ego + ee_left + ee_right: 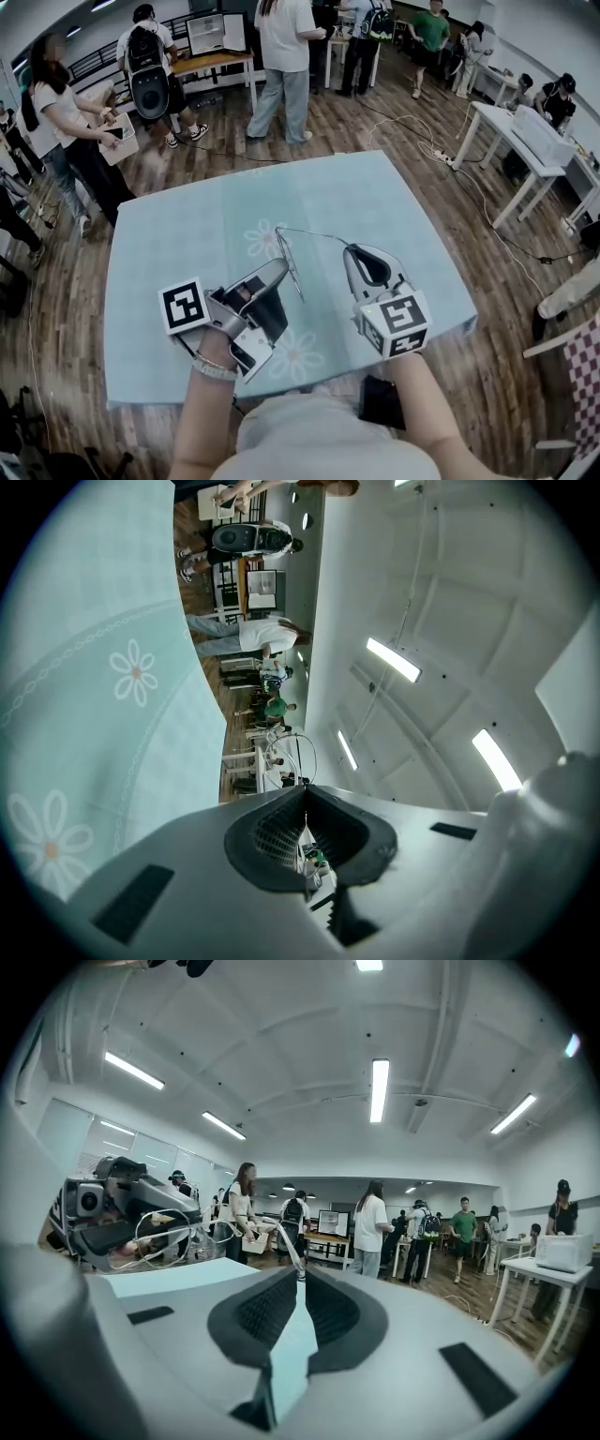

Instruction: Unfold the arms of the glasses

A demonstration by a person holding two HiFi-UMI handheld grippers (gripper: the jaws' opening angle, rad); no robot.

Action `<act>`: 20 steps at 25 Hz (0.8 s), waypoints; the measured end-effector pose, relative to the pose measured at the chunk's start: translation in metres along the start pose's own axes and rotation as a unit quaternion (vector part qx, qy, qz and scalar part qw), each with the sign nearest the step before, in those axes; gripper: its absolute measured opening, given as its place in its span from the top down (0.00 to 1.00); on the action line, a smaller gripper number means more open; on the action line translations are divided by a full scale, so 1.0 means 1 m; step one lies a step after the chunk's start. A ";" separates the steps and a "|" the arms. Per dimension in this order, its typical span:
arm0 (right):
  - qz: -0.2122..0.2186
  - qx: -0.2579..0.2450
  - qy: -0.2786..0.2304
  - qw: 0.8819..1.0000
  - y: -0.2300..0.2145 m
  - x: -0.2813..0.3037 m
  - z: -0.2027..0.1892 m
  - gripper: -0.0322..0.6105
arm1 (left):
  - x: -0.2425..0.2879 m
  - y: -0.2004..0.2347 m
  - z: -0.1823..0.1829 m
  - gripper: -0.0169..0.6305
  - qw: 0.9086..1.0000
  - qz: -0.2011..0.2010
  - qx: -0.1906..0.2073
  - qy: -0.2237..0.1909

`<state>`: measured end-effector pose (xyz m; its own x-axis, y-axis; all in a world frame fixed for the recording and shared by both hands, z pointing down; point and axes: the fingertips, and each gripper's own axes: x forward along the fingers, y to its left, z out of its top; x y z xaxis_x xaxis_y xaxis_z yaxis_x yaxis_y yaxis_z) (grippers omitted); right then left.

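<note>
The glasses (289, 246) are thin wire and hard to trace from the head view; we make out the frame and one arm (314, 234) only as fine lines. In the left gripper view we see a single rim loop (315, 757) just beyond the jaw tips, and the jaws hide the rest of the frame.

The left gripper (281, 267) has its jaws pressed together on the frame. The right gripper (350, 249) pinches the end of the arm, which runs from its tips across to the left gripper. The glasses sit between the two tools.

Beyond both tools, past the far table edge, people (284, 56) stand. A white table (525, 141) lies ahead and to the right of the right gripper.

Under the tools lies a pale teal cloth (375, 202) with daisy print. The floor (375, 122) is wood plank. Strip lights (379, 1087) run across the ceiling.
</note>
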<state>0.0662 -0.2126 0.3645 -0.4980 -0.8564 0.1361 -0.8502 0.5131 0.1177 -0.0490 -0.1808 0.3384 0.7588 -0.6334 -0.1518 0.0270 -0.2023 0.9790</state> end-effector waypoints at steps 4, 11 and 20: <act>-0.003 -0.001 0.001 1.000 -0.002 0.010 -0.002 0.91 | -0.004 -0.001 0.002 0.96 1.000 -0.001 0.004 0.001; -0.013 0.006 -0.003 1.000 -0.017 0.024 0.001 0.91 | -0.002 -0.003 -0.002 0.96 1.000 -0.003 0.003 0.006; -0.015 0.010 -0.006 1.000 -0.029 0.040 0.005 0.91 | -0.003 -0.002 -0.009 0.96 1.000 -0.005 -0.003 0.011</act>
<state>0.0700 -0.2619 0.3616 -0.4745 -0.8719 0.1210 -0.8679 0.4863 0.1008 -0.0459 -0.1716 0.3379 0.7722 -0.6150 -0.1596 0.0396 -0.2041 0.9781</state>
